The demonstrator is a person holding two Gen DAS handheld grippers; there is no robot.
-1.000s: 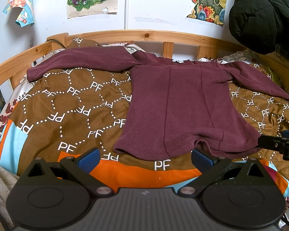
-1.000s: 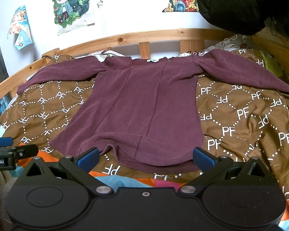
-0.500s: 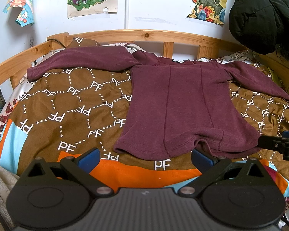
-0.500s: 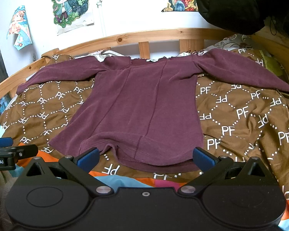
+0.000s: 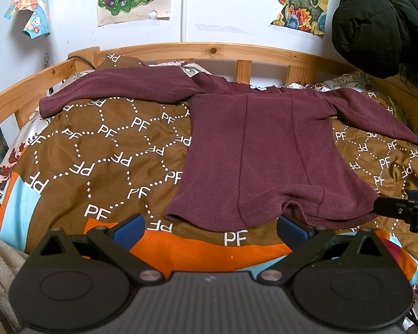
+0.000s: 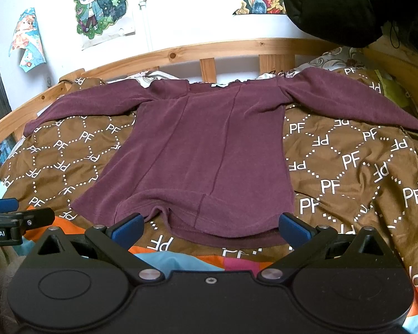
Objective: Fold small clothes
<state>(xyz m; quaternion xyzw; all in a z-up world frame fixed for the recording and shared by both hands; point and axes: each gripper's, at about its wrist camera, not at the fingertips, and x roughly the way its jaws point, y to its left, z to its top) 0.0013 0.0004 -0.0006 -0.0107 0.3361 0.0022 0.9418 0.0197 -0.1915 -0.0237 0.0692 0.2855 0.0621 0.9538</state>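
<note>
A maroon long-sleeved shirt (image 5: 264,153) lies flat on the bed, both sleeves spread out, hem toward me; the right wrist view shows the same shirt (image 6: 203,150). My left gripper (image 5: 211,226) hovers open just in front of the hem's left half, holding nothing. Open and empty too, my right gripper (image 6: 211,226) sits just before the hem's right half, which is slightly rucked. The right gripper's tip (image 5: 404,210) shows at the right edge of the left wrist view. The left gripper's tip (image 6: 14,217) shows at the left edge of the right wrist view.
The shirt rests on a brown "PF" patterned bedcover (image 5: 97,153) with orange and blue patches near me. A wooden bed rail (image 5: 209,51) curves around the far side. A black jacket (image 5: 384,19) hangs at the upper right. Posters hang on the white wall.
</note>
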